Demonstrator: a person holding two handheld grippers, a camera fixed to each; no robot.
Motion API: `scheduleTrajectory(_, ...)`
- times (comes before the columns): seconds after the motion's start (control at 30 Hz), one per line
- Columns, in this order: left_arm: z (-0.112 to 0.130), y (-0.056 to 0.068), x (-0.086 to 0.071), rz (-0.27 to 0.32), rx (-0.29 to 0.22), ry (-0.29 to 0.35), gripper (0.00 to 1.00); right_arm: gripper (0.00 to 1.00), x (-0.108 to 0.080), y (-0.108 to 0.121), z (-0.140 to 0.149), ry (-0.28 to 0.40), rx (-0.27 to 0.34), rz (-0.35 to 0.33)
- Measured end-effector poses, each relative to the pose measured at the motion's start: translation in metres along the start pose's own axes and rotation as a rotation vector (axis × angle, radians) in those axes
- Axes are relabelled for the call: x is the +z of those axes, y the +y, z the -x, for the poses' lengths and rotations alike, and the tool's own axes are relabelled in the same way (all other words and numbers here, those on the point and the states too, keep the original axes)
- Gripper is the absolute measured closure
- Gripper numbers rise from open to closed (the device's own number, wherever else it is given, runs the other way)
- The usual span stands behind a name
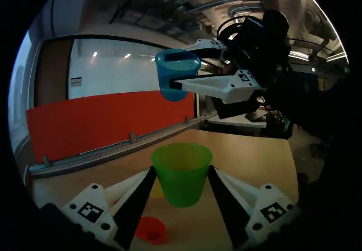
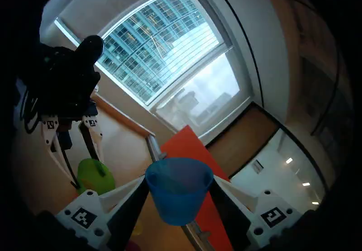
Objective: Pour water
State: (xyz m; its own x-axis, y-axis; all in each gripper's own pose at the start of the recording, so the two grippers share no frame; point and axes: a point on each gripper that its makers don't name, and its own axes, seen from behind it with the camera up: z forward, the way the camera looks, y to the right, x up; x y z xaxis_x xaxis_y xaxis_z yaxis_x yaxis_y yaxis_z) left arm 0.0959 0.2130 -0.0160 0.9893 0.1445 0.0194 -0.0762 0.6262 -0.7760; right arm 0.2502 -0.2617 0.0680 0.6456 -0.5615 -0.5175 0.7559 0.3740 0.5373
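Observation:
My left gripper (image 1: 182, 178) is shut on a green cup (image 1: 182, 172), held upright just above the wooden table (image 1: 253, 156). Higher up and beyond it, the right gripper (image 1: 174, 72) holds a blue cup (image 1: 175, 73), tipped toward me with water showing at its rim. In the right gripper view the right gripper (image 2: 179, 192) is shut on the blue cup (image 2: 179, 190). The same view has the green cup (image 2: 94, 176) at lower left, held between the left gripper's fingers (image 2: 63, 160).
A red cup (image 1: 151, 229) and a yellow object (image 1: 157, 190) lie on the table under my left gripper. An orange wall panel (image 1: 99, 120) and a rail run behind the table. A large window (image 2: 172, 56) rises beyond.

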Motion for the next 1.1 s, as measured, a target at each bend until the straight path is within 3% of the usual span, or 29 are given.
scheduleTrajectory(0.8, -0.004, 0.007, 0.002, 0.016, -0.008, 0.012, 0.17, 0.1, 0.008, 0.019, -0.005, -0.004, -0.211, 0.029)
scheduleTrajectory(1.1, -0.004, 0.011, 0.004, 0.023, -0.002, 0.008, 0.17, 0.1, 0.008, 0.022, -0.006, -0.003, -0.25, 0.039)
